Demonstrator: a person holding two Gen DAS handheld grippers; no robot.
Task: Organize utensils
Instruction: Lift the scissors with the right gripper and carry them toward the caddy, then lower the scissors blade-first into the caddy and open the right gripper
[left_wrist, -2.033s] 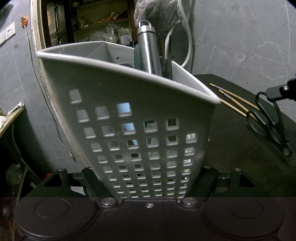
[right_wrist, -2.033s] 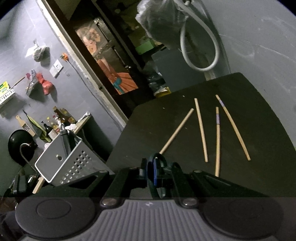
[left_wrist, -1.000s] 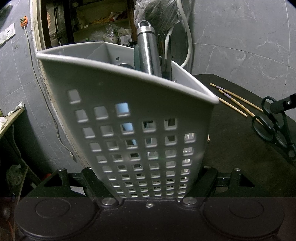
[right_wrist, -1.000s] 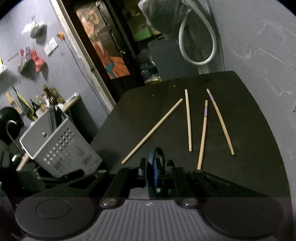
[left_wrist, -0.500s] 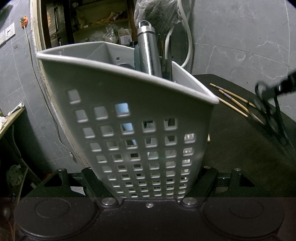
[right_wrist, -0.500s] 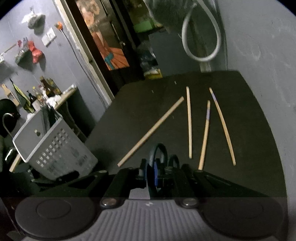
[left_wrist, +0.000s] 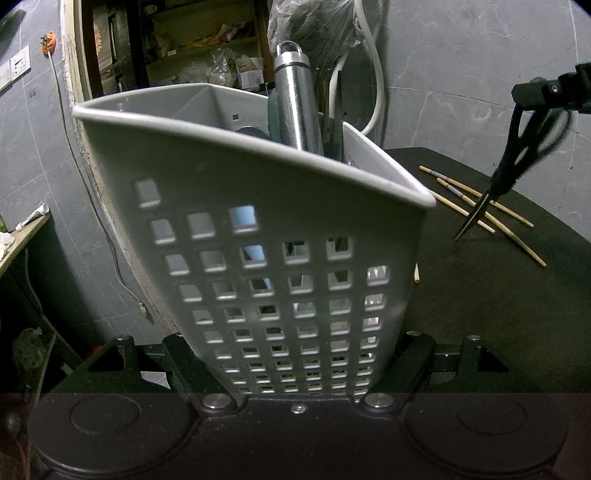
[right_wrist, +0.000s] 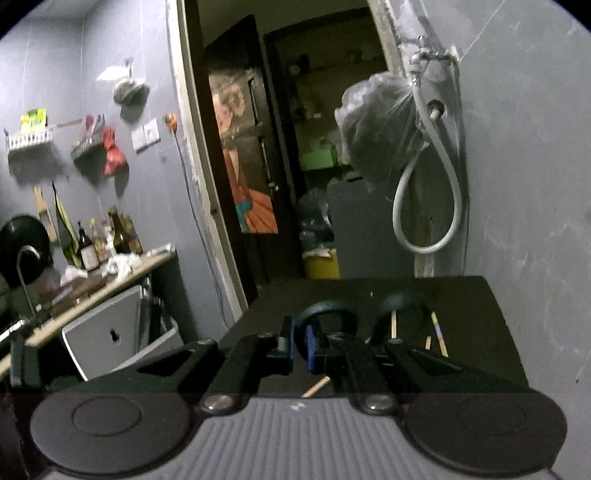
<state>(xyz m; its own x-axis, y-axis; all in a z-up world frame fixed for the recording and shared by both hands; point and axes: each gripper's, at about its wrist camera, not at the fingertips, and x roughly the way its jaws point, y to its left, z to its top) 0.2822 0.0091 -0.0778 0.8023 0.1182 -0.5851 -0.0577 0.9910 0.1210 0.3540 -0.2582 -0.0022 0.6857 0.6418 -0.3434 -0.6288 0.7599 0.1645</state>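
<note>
**Scissors in the air, caddy in the other grip**

The left gripper (left_wrist: 295, 369) has its jaws clamped on the base of a grey perforated caddy (left_wrist: 258, 258), which tilts back and fills most of the left wrist view. A steel handle (left_wrist: 295, 99) with a ring on top stands out of the caddy near its far side, among darker utensils I cannot make out.

To the right, the right gripper (right_wrist: 299, 349) has its jaws pinched on one loop of the black scissors (left_wrist: 517, 155). They hang blades down, closed, tip above the dark table (left_wrist: 498, 314), clear of the caddy's right rim.

Four chopsticks (left_wrist: 480, 206) lie loose on the table behind the scissors, towards the far right. A white hose (right_wrist: 424, 206) loops on the far wall.
</note>
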